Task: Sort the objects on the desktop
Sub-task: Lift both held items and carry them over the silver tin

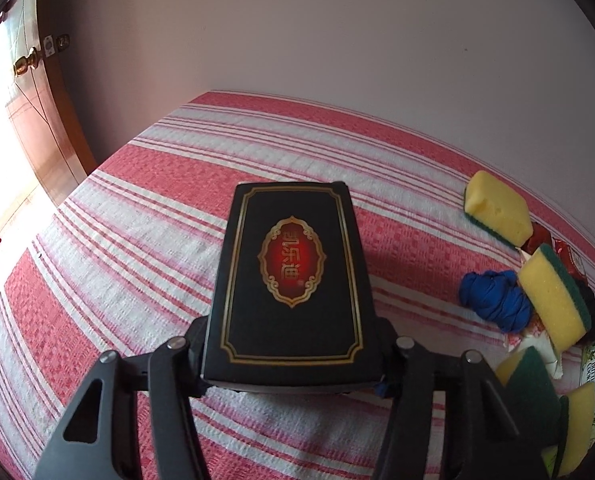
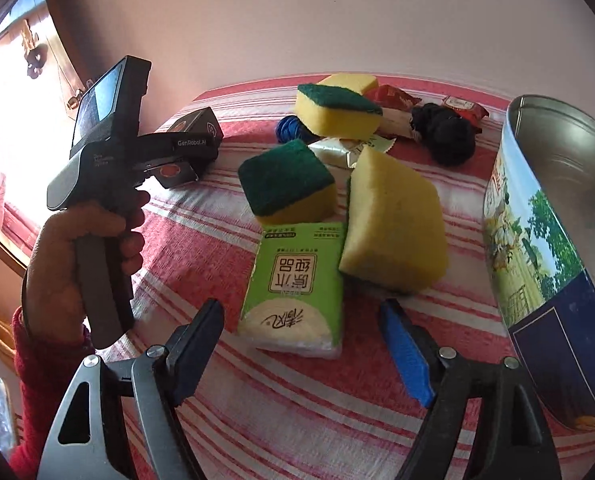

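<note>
Black box (image 1: 291, 284) with its gold border and red medallion sits clamped between the fingers of the left tool (image 1: 293, 354), pads pressed against both its sides at the near end, above the red-and-white striped cloth (image 1: 137, 208) on the counter. Over on the right wrist view, the right tool (image 2: 301, 344) stands wide apart, nothing gripped; the green tissue pack (image 2: 293, 288) lies flat on the cloth just ahead, between the black pad and the blue pad but touching neither. Behind the pack, yellow-and-green sponges (image 2: 289, 180) crowd together, one big yellow one (image 2: 397, 232) leaning against the pack's far corner. Blue yarn (image 2: 293, 128), black yarn (image 2: 449, 136) and red snack packets (image 2: 397, 100) lie further back. Tall printed tin (image 2: 557, 240) stands at the right edge, open end toward the camera. A hand (image 2: 69, 268) in a red sleeve grips the left handle.
</note>
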A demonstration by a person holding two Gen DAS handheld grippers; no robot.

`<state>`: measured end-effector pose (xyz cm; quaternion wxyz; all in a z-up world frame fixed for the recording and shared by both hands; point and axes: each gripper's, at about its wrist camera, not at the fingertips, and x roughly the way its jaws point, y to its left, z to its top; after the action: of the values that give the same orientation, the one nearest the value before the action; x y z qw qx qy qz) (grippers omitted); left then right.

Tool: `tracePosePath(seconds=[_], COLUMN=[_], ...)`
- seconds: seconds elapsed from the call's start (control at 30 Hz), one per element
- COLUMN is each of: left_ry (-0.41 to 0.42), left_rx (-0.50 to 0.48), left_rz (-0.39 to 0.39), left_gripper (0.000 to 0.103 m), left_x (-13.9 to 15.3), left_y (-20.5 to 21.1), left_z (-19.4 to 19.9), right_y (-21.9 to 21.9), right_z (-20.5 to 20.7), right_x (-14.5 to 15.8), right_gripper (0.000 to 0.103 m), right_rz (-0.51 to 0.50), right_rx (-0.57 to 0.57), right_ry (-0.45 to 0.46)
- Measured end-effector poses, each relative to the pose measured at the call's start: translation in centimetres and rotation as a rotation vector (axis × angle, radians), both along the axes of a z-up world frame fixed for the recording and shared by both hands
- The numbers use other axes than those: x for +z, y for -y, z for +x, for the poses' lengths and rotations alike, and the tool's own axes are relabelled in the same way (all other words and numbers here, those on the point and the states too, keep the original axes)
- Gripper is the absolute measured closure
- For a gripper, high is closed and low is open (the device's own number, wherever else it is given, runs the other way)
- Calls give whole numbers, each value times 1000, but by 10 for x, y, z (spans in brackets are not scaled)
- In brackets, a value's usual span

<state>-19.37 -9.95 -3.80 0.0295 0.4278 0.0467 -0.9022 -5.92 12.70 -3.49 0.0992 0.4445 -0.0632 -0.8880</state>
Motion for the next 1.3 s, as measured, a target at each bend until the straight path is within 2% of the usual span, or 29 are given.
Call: tracePosePath(seconds=[0.07, 0.17, 0.23, 0.3, 0.37, 0.47, 0.57, 0.67, 0.77, 0.97, 1.17, 1.3], left_ry=[-9, -73, -130, -179, -228, -284, -325, -365, -408, -453, -517, -523], left_rx=[9, 18, 18, 16, 4, -12, -22, -24, -10, 12, 18, 17], left_rz=[13, 32, 17, -12, -2, 31, 81, 97, 76, 18, -65, -57], left_gripper=[47, 47, 47, 47, 47, 47, 47, 47, 47, 47, 47, 47], left_x=[2, 10, 18, 23, 29, 36, 41, 43, 45, 50, 54, 54], left_y=[1, 3, 0, -1, -4, -6, -6, -3, -8, -24, -44, -52], left_z=[3, 15, 23, 21, 27, 38, 48, 46, 50, 60, 81, 92], right_y=[8, 19, 21, 20, 16, 8, -4, -14, -26, -36, -29, -28], right_z=[-7, -12, -13, -14, -13, -7, 0, 10, 17, 41, 52, 63], right_x=[-2, -5, -5, -4, 3, 21, 40, 51, 54, 65, 62, 65], right_gripper=[25, 51, 51, 51, 51, 51, 51, 51, 51, 51, 51, 51], right_rz=[50, 162, 182, 164, 63, -77, -82, -34, -14, 101, 176, 226], right_rx=[5, 32, 68, 110, 189, 265, 236, 168, 81, -67, -126, -161], right_ry=[3, -35, -44, -44, -63, -195, -308, -441, -498, -675, -770, -812])
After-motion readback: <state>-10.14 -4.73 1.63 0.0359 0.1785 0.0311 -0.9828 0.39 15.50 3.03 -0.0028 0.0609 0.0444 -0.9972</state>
